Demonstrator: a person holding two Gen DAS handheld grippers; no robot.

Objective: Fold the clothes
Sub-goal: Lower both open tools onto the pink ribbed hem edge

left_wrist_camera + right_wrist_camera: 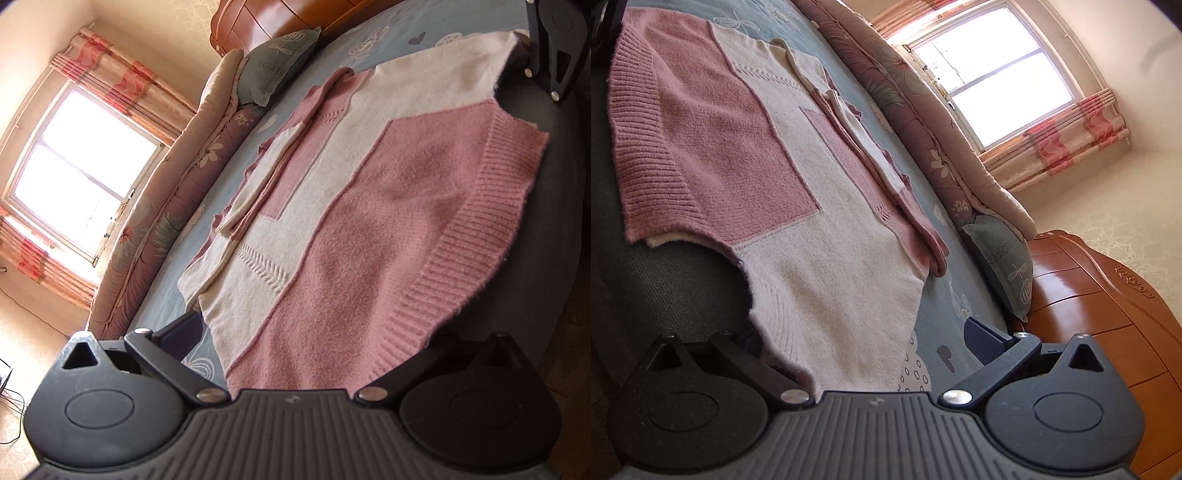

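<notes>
Bedroom conditions: a bed with a blue patterned sheet stands beside a sunlit window, with a rolled floral quilt and a pillow along its far side and a wooden headboard at one end. On the sheet lies a pink and cream knit sweater, spread flat, its sleeves folded across the upper body and its ribbed hem at the near bed edge. The sweater's long axis runs from that hem away toward the quilt. The left gripper sits at one near corner, on the pink panel, with its jaws spread wide either side of the cloth and nothing clamped. The right gripper sits at the opposite near corner, over the cream panel, likewise released and straddling the fabric edge. Each claw is roughly equally close to its own corner. Judgement: the coming move is a two-handed pinch of the near edge, carried forward along the long axis.
</notes>
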